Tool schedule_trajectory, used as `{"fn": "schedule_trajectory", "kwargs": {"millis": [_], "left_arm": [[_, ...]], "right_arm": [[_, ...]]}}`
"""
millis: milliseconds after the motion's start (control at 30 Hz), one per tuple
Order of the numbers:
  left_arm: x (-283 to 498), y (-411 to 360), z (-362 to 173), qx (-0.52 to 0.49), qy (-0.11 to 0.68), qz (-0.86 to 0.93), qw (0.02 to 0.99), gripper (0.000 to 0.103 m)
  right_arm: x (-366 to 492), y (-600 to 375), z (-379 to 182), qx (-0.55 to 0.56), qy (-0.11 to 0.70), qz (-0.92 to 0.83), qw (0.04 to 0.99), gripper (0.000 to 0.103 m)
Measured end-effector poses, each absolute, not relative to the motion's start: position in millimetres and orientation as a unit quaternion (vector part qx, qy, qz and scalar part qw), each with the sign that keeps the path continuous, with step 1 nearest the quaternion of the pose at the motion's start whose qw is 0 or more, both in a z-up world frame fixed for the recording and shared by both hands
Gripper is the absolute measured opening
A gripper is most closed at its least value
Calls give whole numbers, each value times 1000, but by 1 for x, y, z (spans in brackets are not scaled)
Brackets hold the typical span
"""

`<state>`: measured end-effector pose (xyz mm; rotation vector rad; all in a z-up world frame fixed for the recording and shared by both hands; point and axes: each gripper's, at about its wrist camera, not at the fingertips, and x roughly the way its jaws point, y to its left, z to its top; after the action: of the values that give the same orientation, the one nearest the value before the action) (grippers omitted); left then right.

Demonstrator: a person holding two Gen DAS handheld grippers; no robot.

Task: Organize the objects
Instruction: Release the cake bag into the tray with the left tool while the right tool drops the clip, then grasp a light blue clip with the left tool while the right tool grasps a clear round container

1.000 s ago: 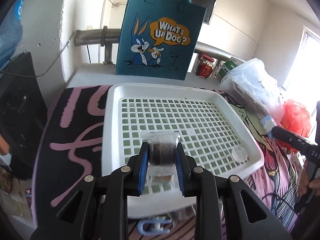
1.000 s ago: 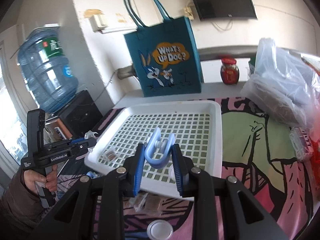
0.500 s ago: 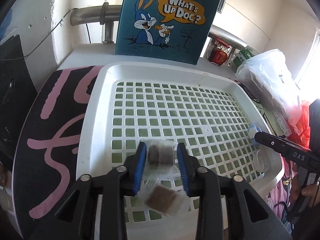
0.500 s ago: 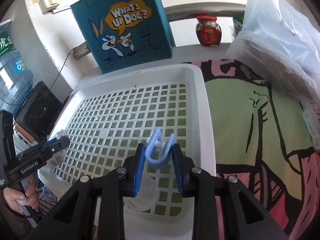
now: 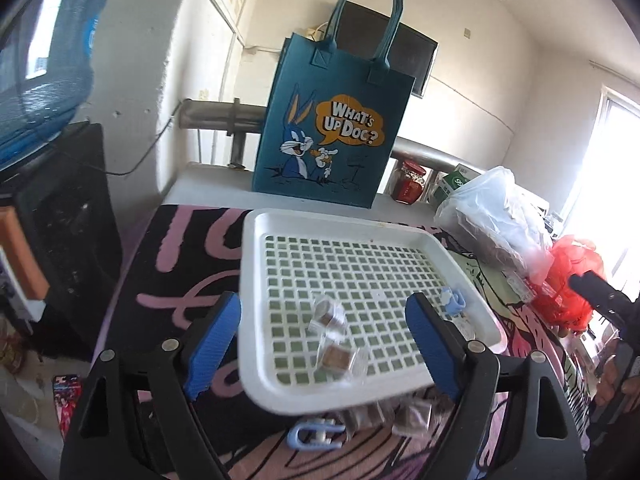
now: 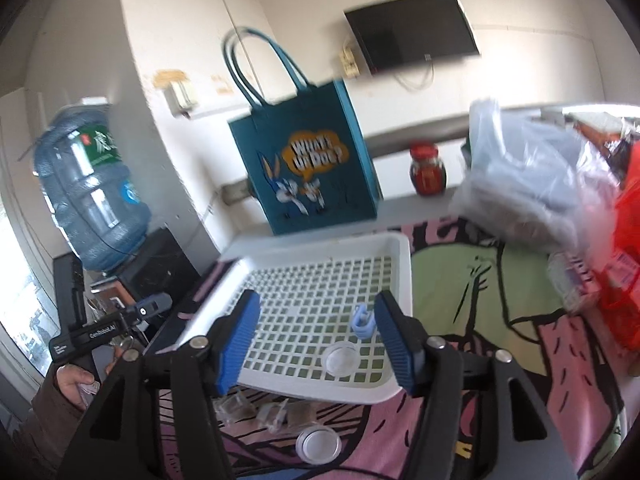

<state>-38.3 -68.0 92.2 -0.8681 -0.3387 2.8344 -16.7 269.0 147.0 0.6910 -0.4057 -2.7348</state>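
L claw (image 5: 323, 330): jaws wide, have just been opening, pads clear of everything. Two clear-wrapped brown cubes lie between them on the tray (image 5: 256, 280) grid: far cube (image 5: 328, 315), near cube (image 5: 338, 358), just beside each other, near-centre of tray. Neither touched by the blue pads.

White mesh tray sits on patterned cloth (image 5: 168, 280) over the bench. Blue clip (image 5: 454, 302) lies in tray by its right rim. Near edge of tray, outside on cloth: 2nd clip (image 5: 316, 438) and more wrapped cubes (image 5: 412, 416), close together.

R claw (image 6: 318, 344): jaws apart, have just been opening. Blue clip (image 6: 363, 322) lies on tray grid just left of right pad, seems loose; contact w/ pad unclear, frame blurred. Clear round lid (image 6: 340, 358) in tray just near of clip. 2nd round lid (image 6: 319, 445) on cloth outside tray near edge, wrapped cubes (image 6: 276, 414) just left of it.

Far side: blue tote (image 5: 328, 120) upright behind tray. Red-lidded jar (image 5: 408, 182) right of tote. Clear plastic bag (image 5: 488, 216) further right, red bag (image 5: 568, 280) beyond it.
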Motion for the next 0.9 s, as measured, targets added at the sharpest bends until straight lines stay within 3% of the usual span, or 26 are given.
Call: {"fn": "schedule_trajectory", "kwargs": {"millis": [200, 667, 800, 900], "left_arm": [[0, -67, 75, -304, -88, 945, 77, 85], [-10, -47, 14, -412, -34, 907, 77, 84], [-16, -42, 8, -427, -24, 900, 78, 65], [-16, -39, 8, -426, -23, 901, 83, 44]], "right_arm": [[20, 263, 144, 223, -121, -956, 150, 62], [1, 221, 50, 391, -40, -907, 151, 61], [-8, 212, 39, 413, -16, -899, 145, 58], [-13, 209, 34, 422, -6, -895, 141, 50]]}}
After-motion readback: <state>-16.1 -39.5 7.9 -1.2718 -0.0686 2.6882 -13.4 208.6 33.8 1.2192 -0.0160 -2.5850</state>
